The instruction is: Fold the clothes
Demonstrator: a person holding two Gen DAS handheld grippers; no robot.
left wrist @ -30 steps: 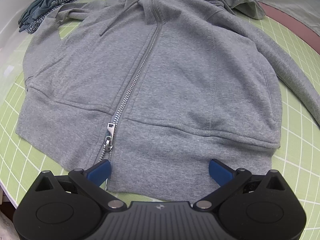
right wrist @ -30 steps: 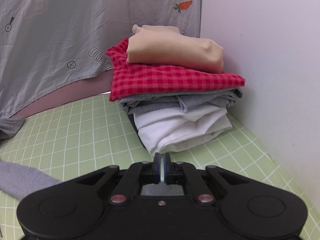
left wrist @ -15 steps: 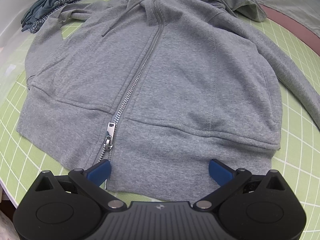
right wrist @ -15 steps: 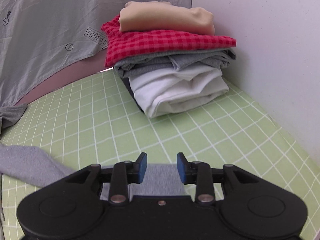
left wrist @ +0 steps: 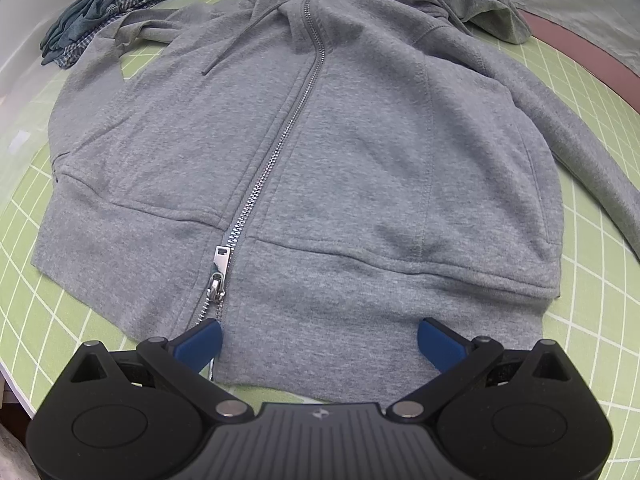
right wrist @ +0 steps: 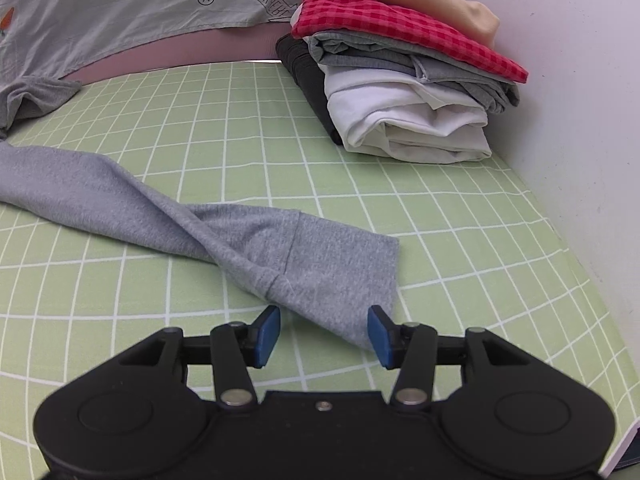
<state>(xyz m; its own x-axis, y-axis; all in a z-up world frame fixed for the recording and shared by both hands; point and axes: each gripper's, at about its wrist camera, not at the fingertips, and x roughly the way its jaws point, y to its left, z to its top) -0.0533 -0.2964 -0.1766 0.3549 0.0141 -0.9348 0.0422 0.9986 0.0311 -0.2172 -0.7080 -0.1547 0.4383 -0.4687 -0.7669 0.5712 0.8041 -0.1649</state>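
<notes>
A grey zip hoodie (left wrist: 340,152) lies front up and spread flat on the green grid mat (left wrist: 600,320), hood at the far end, zipper (left wrist: 276,160) closed. My left gripper (left wrist: 318,340) is open at the bottom hem, its blue fingers apart over the waistband. In the right wrist view the hoodie's twisted sleeve (right wrist: 224,228) lies across the mat, cuff end nearest. My right gripper (right wrist: 323,334) is open and empty, its fingers straddling the cuff's near edge.
A stack of folded clothes (right wrist: 408,80) stands at the back right against the white wall (right wrist: 580,100). A dark checked garment (left wrist: 116,4) lies crumpled at the far left. A light grey printed cloth (right wrist: 120,12) hangs behind the mat.
My right gripper opened, let go of the sleeve cuff and drew back, so the sleeve now lies on the mat. The left gripper stayed open at the hem.
</notes>
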